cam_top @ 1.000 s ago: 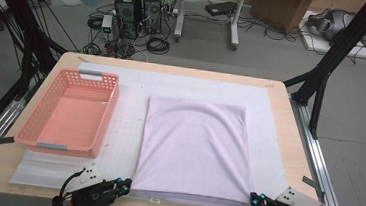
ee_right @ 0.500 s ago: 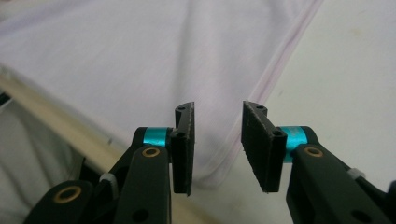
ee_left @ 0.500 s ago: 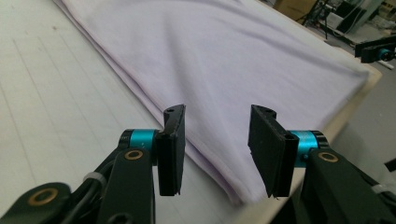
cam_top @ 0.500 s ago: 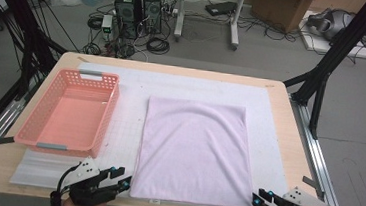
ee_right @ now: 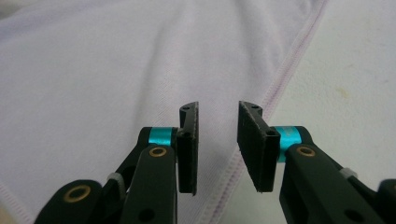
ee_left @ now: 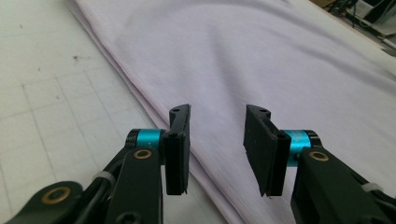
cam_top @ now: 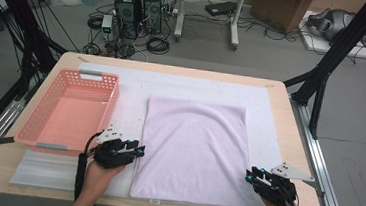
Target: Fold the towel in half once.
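Note:
A folded lilac cloth (cam_top: pixel 192 149) lies flat on the white mat (cam_top: pixel 270 115). My left gripper (cam_top: pixel 139 152) hovers at the cloth's left edge, about halfway up its near half. In the left gripper view the gripper (ee_left: pixel 217 112) stands open over the cloth (ee_left: pixel 280 56) and its layered hem, nothing between the pads. My right gripper (cam_top: pixel 251 175) sits at the cloth's near right edge. In the right gripper view it (ee_right: pixel 217 107) is open above the stitched hem of the cloth (ee_right: pixel 93 70). Both pairs of jaws opened from shut and have just narrowed a little.
A pink plastic basket (cam_top: pixel 44 121) stands on the mat at the left, close to my left hand. The table's wooden rim (cam_top: pixel 300 143) runs along the right. Black frame struts, computer towers (cam_top: pixel 139 4) and cables are on the floor beyond.
Both grippers have left the cloth's near corners and opened. The left one moved well forward along the cloth's left edge, the right one a shorter way up its right edge.

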Demonstrator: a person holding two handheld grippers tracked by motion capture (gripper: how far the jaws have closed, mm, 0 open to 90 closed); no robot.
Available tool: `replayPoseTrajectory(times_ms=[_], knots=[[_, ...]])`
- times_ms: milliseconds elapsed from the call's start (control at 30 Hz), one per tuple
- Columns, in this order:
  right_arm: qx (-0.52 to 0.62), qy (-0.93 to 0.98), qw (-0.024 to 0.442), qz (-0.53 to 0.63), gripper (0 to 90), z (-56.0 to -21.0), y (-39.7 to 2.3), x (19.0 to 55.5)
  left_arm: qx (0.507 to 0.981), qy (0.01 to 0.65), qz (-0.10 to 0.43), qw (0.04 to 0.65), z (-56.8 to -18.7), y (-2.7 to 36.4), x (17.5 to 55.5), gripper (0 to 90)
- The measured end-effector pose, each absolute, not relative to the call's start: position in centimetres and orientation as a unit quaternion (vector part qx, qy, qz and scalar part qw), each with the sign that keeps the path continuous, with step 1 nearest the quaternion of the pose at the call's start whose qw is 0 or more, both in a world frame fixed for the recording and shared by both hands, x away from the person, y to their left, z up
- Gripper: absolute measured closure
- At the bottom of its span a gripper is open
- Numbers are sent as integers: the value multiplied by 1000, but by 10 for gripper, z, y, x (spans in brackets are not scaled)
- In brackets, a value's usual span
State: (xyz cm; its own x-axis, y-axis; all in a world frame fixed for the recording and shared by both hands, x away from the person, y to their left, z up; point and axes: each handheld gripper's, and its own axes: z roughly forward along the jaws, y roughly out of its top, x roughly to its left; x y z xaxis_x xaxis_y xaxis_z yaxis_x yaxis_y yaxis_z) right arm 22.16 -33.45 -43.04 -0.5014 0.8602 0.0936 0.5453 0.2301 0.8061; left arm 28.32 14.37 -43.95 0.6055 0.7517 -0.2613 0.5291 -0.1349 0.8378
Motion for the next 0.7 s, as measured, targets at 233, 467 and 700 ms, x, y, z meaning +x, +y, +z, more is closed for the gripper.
replayPoseTrajectory(times_ms=[233,467,700], knots=[[471,751,192,421,686,-431,-344,242,753,450,108,468,-449,131,314,628],[477,748,190,420,686,-432,-349,257,778,430,152,432,-450,125,317,868],[497,738,190,415,687,-436,-351,269,770,438,172,430,-449,134,311,887]])
